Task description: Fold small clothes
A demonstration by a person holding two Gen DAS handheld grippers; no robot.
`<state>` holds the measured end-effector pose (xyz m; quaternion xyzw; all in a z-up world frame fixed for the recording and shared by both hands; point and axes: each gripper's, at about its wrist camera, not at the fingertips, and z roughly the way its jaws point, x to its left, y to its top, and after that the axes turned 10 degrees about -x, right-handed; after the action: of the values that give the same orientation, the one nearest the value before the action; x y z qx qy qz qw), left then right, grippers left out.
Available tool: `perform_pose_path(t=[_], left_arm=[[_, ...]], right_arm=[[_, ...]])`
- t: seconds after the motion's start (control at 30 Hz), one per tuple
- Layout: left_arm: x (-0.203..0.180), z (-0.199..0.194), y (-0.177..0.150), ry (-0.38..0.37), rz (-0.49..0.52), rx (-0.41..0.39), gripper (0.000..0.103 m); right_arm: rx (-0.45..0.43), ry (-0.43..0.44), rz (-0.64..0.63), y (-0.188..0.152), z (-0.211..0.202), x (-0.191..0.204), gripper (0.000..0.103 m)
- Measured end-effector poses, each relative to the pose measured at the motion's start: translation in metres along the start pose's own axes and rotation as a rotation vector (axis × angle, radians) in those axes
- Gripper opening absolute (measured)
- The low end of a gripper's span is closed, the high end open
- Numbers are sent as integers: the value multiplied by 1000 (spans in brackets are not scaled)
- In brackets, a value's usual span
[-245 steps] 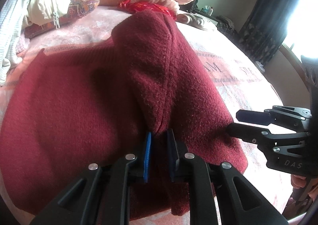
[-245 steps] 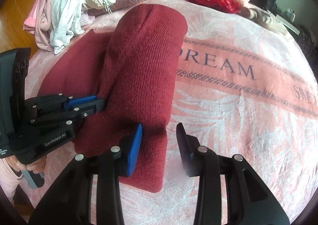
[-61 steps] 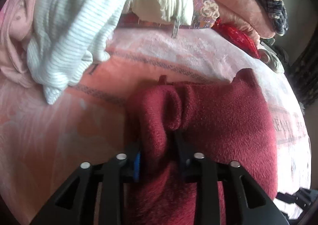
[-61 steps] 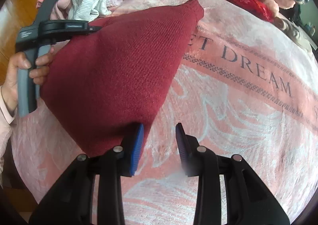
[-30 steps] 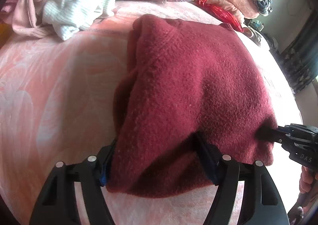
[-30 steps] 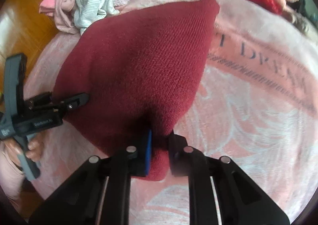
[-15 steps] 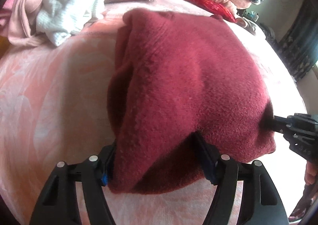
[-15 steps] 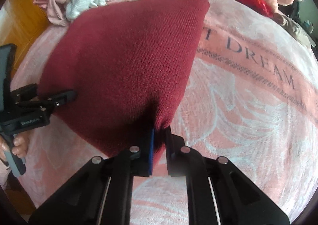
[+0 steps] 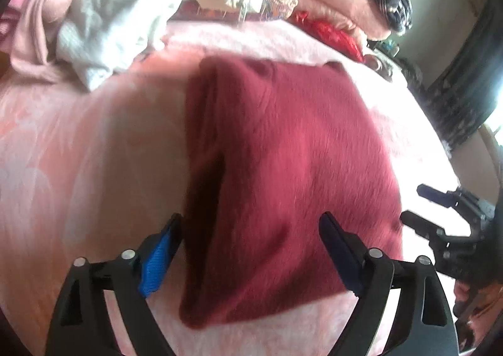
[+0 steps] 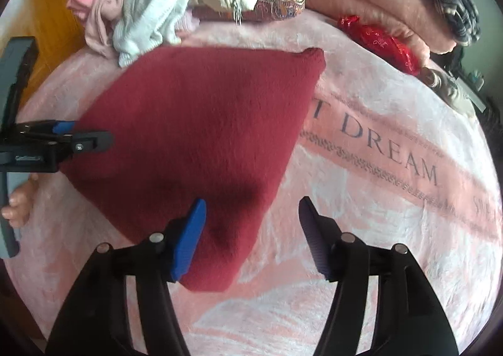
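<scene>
left claw (image 9: 250,241) just opened wide | right claw (image 10: 251,220) just released sweater (image 10: 195,142)

Readable txt, right wrist view only: "DREAM" in dark caps on the pink blanket (image 10: 393,142), on its darker pink band, up and right of the right gripper's fingers (image 10: 188,236). A lone "T" sits just before it; letters after it at the right edge are cut off, can't read. Left gripper (image 10: 91,134) body label too small. Left wrist view: nothing legible.
</scene>
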<state>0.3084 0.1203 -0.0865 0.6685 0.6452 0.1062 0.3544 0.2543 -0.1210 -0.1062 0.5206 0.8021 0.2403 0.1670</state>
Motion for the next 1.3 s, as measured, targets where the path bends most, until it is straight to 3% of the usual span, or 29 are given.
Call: perform_pose_path(t=[0.17, 0.4, 0.53, 0.83, 0.9, 0.93, 1.0, 1.07, 1.17, 1.3], left_arm=[[2, 26, 24, 13, 19, 40, 91], [18, 56, 43, -53, -41, 124, 92], [20, 64, 47, -89, -15, 169, 95], [21, 86, 47, -132, -62, 235, 98], [15, 88, 47, -135, -50, 234, 91], [13, 88, 48, -139, -45, 232, 83], [8, 87, 48, -144, -49, 233, 74], [10, 85, 49, -159, -71, 233, 68], [12, 82, 48, -163, -119, 219, 61], [1, 68, 45, -193, -115, 191, 44]], right_arm=[[19, 46, 74, 14, 14, -12, 67], [92, 130, 228, 24, 39, -45, 73], [123, 157, 261, 28, 51, -54, 77], [175, 238, 332, 27, 82, -60, 87], [201, 309, 383, 24, 91, -63, 80], [216, 385, 438, 22, 96, -66, 63], [224, 430, 503, 19, 98, -74, 57], [216, 456, 526, 18, 95, -78, 45], [180, 475, 514, 21, 79, -79, 33], [165, 481, 476, 21, 55, -81, 28]])
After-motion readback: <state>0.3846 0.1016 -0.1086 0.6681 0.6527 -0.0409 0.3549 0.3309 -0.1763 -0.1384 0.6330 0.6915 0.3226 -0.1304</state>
